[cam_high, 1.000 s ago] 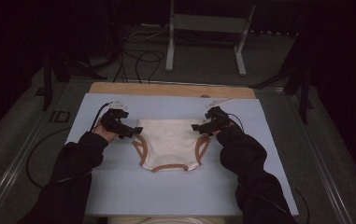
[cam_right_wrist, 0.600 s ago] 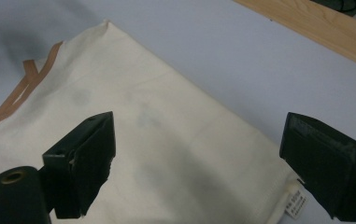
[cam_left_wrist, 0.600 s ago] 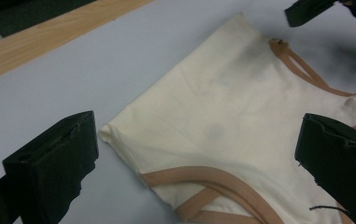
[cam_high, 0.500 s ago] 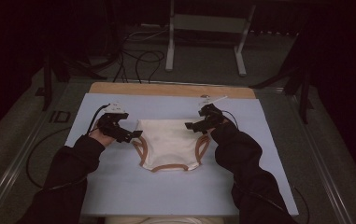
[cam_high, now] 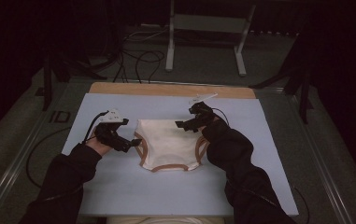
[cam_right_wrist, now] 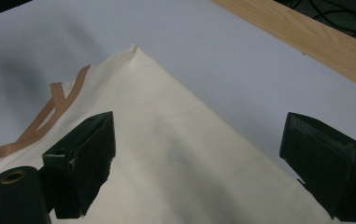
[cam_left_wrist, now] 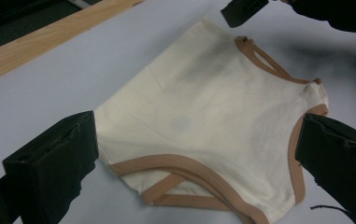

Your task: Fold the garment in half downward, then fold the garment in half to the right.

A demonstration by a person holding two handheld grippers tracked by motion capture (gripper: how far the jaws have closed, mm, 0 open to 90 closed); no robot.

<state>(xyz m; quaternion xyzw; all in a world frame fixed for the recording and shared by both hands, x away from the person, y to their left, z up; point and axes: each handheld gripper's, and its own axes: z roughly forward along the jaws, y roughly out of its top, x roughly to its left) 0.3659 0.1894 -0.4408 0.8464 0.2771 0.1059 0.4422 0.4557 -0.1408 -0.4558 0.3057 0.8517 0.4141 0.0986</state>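
Underwear [cam_high: 168, 143] lay flat mid-mat [cam_high: 269, 140]; left gripper [cam_high: 130, 144] and right gripper [cam_high: 181, 125] both hung wide open, holding nothing. A good fold probably needed each to pinch both layers at matching corners

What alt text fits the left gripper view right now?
A cream garment with tan trim lies flat on a pale blue table, framed between the left gripper's open black jaws. The right gripper hovers at its far corner.
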